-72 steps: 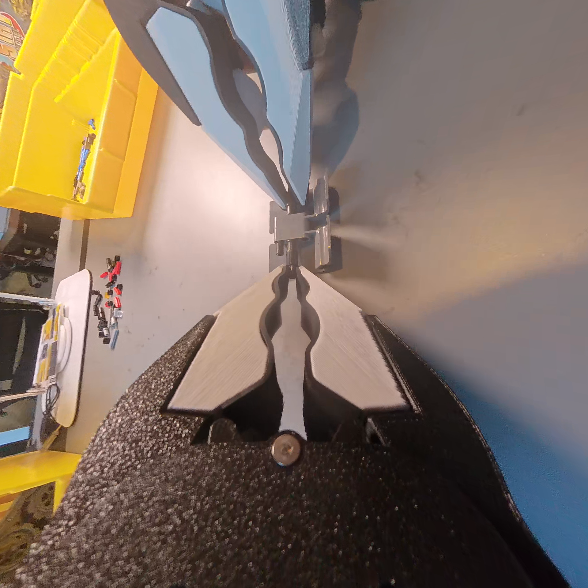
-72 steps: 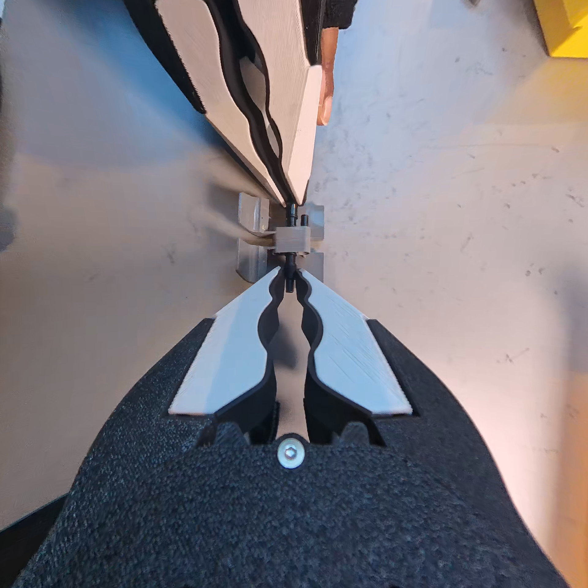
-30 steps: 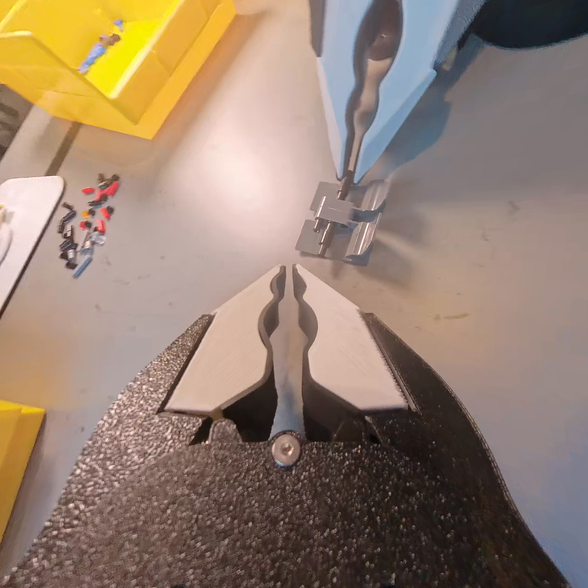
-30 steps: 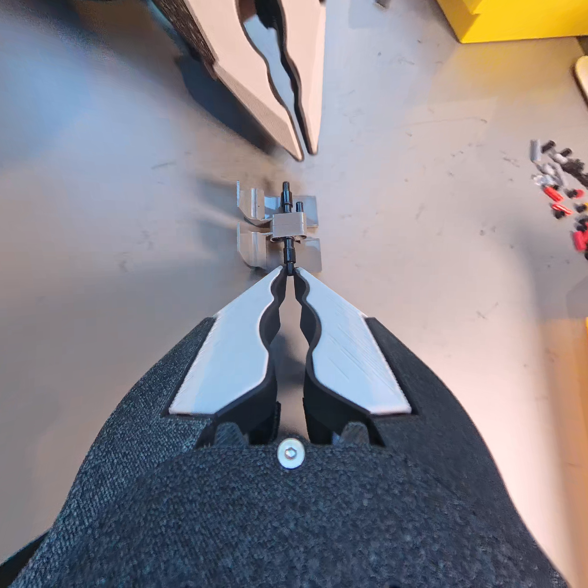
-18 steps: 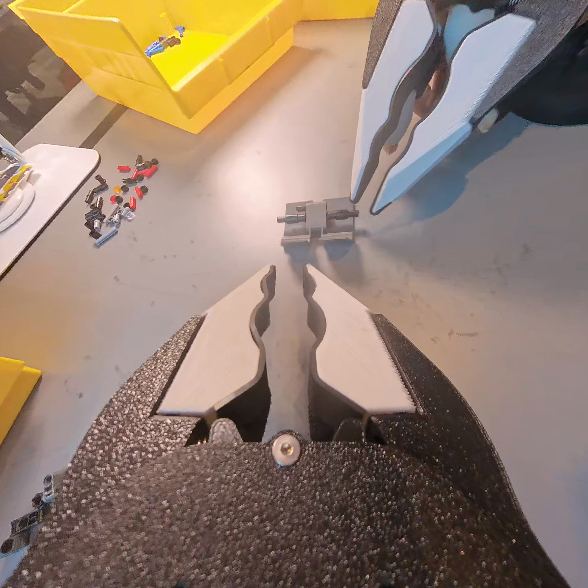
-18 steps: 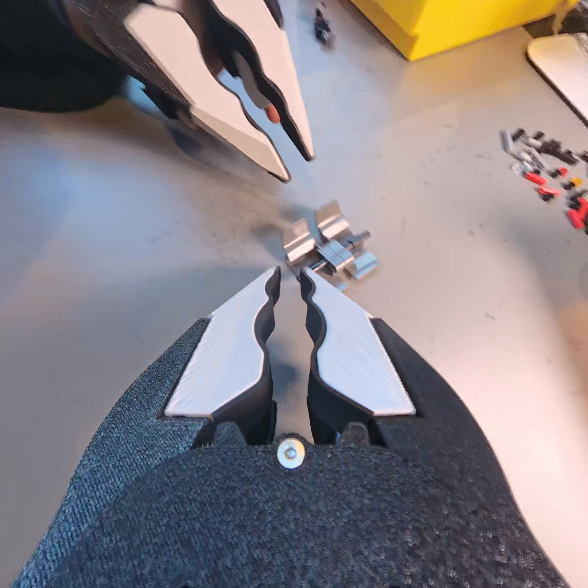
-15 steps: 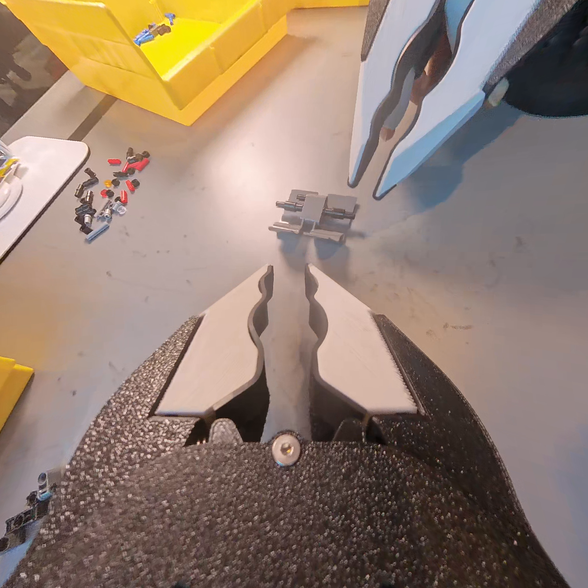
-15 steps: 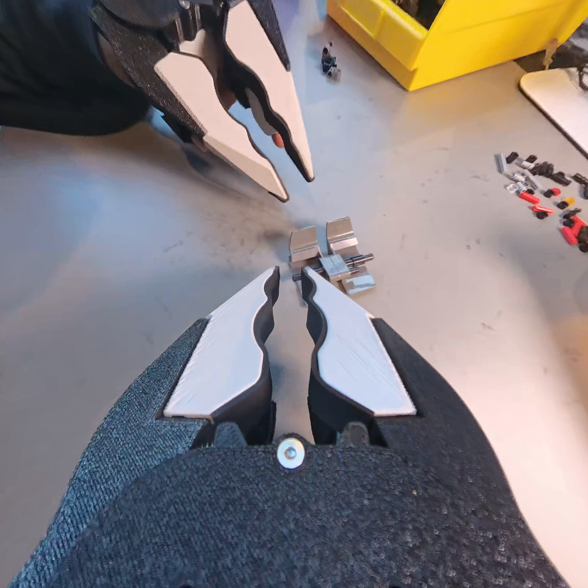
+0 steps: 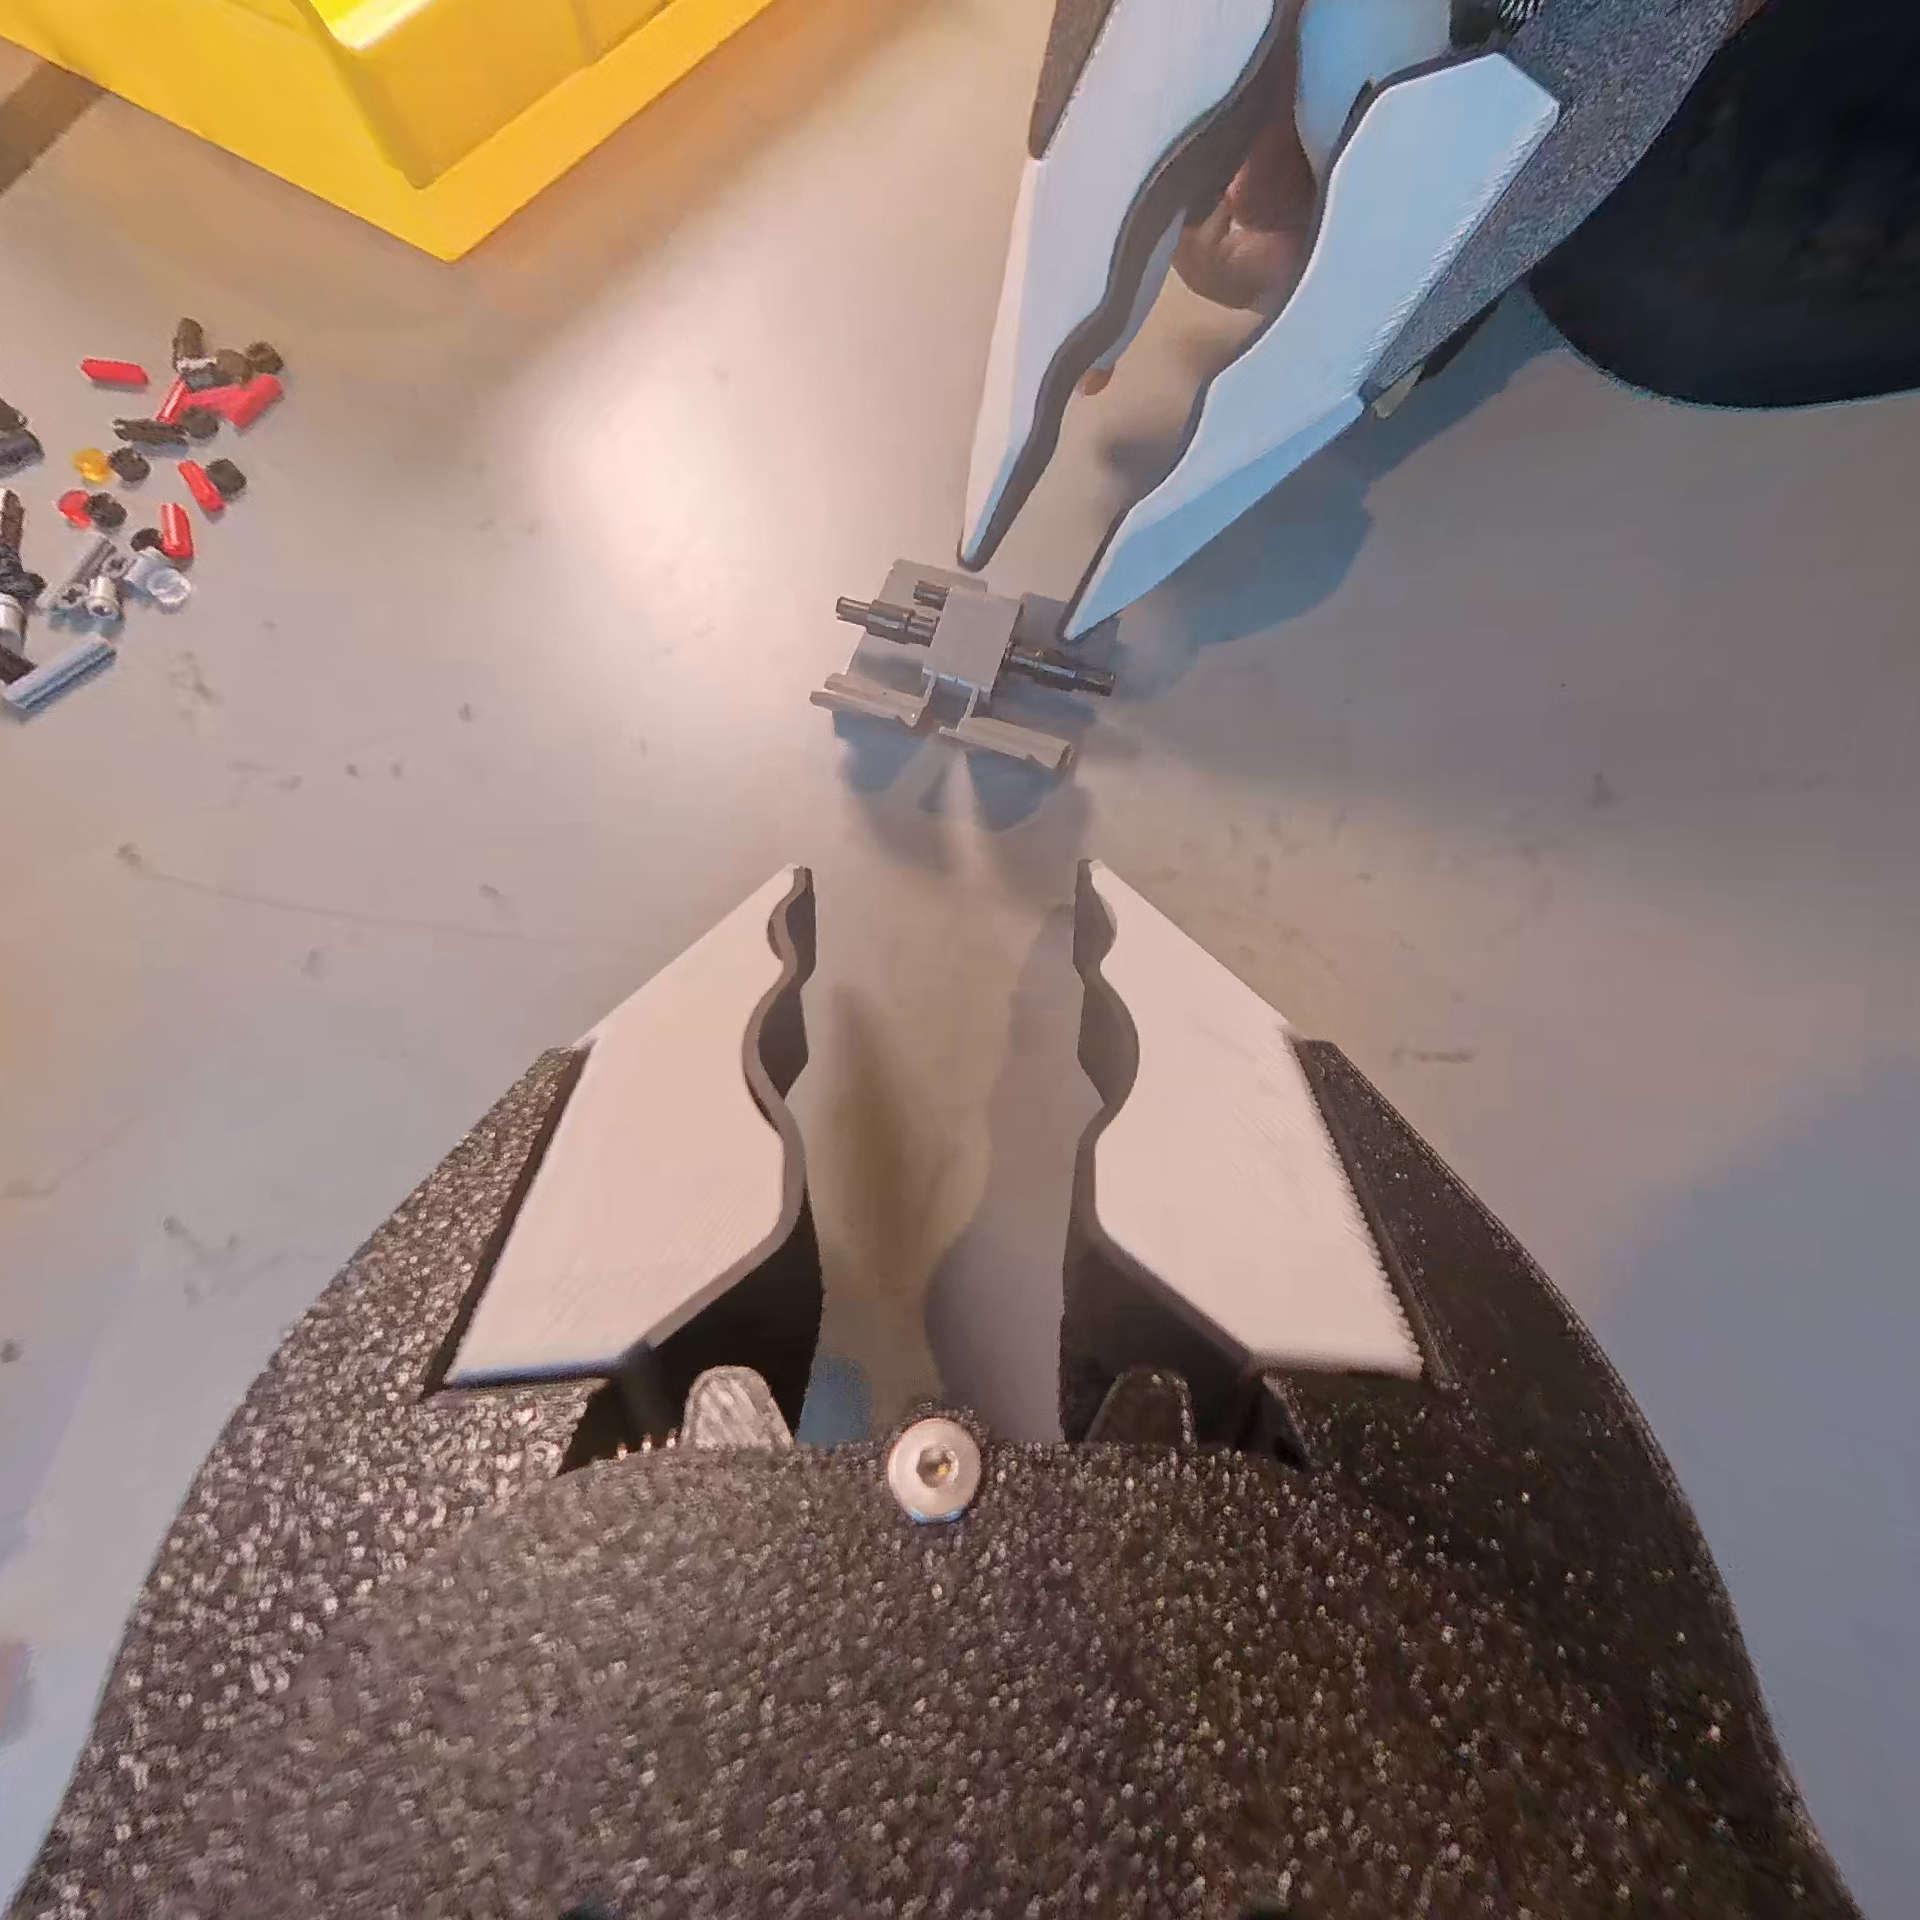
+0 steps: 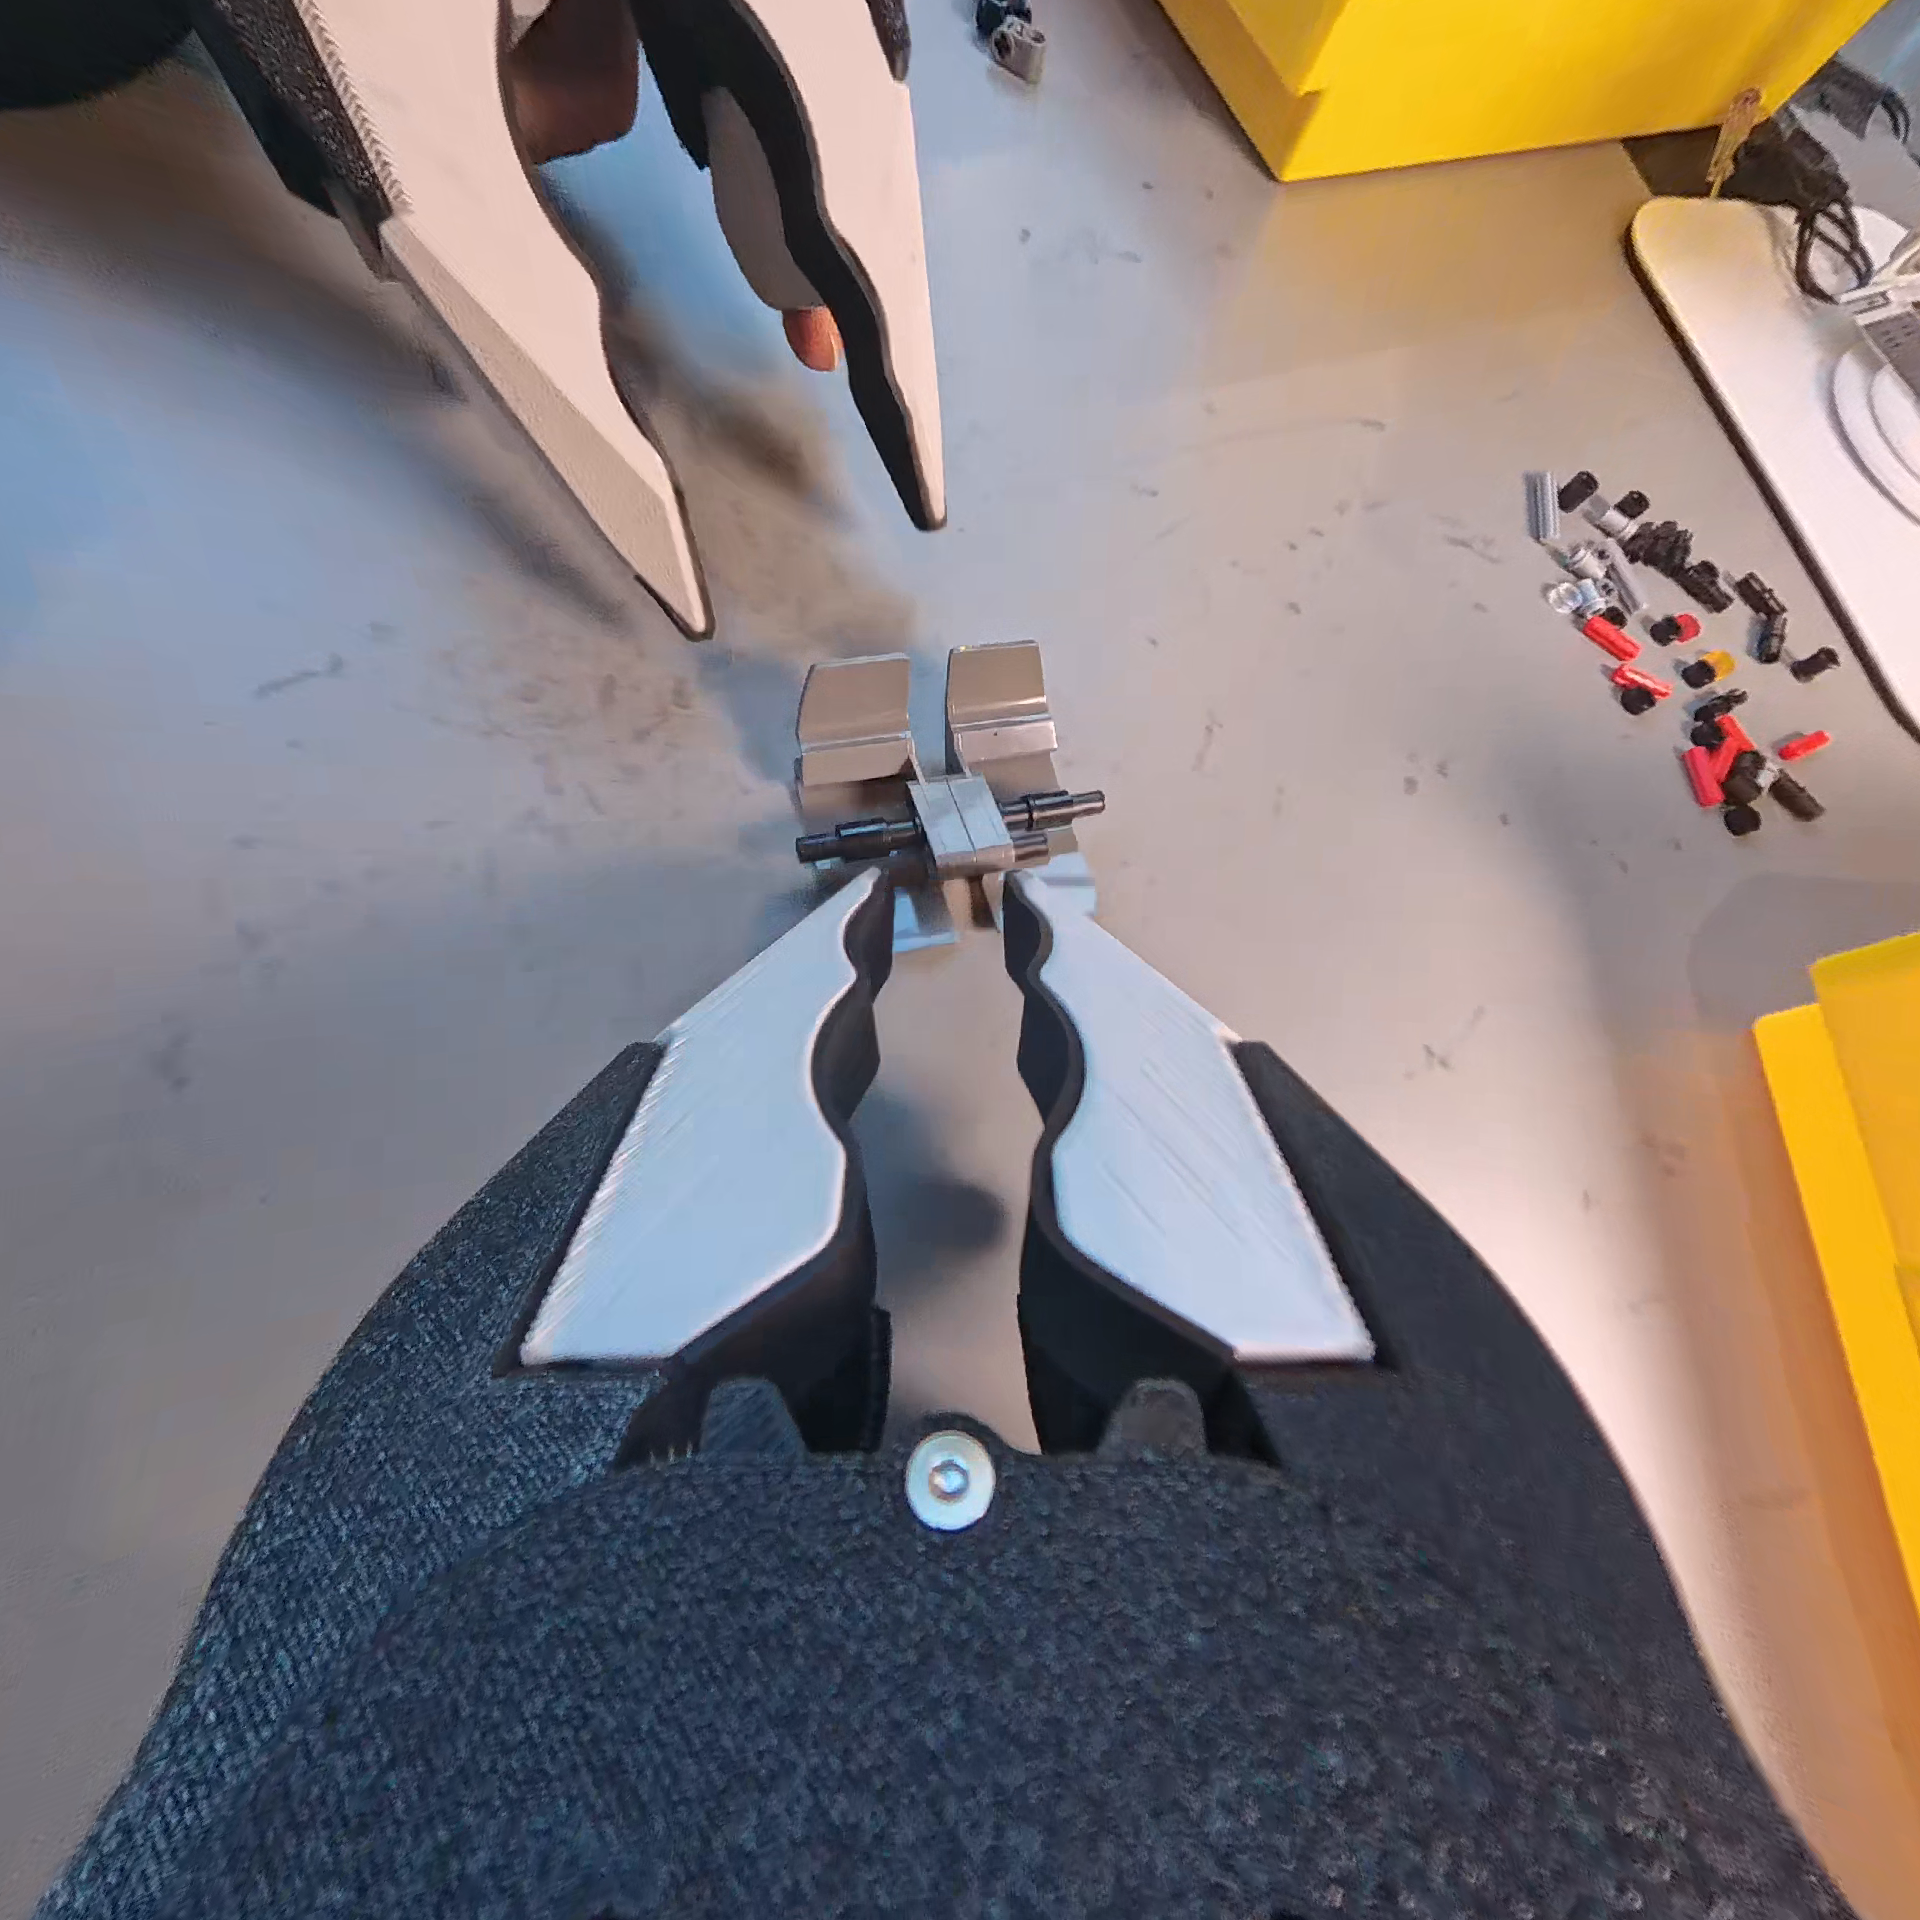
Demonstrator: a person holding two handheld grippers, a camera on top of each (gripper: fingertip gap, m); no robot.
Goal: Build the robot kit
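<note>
The grey brick assembly (image 9: 961,665) lies flat on the grey tabletop (image 9: 1558,935), just above the middle of the left wrist view and at the centre of the right wrist view: two curved panels side by side, joined by a small block with black pins (image 10: 862,840) sticking out of both its sides. It looks light, rigid and smooth, and it would likely slide on the table if nudged; the central block or the panel edges seem the safest places to grip, the thin pins the poorest.

The right gripper (image 10: 943,883) has its fingers parted, tips at the assembly's near edge, holding nothing. The left gripper (image 9: 943,883) is spread wide, apart from the piece and empty.

Loose small pieces (image 10: 1683,644) lie scattered at right in the right view, beside a white board (image 10: 1766,343). A yellow bin (image 9: 416,94) fills the upper left of the left view.
</note>
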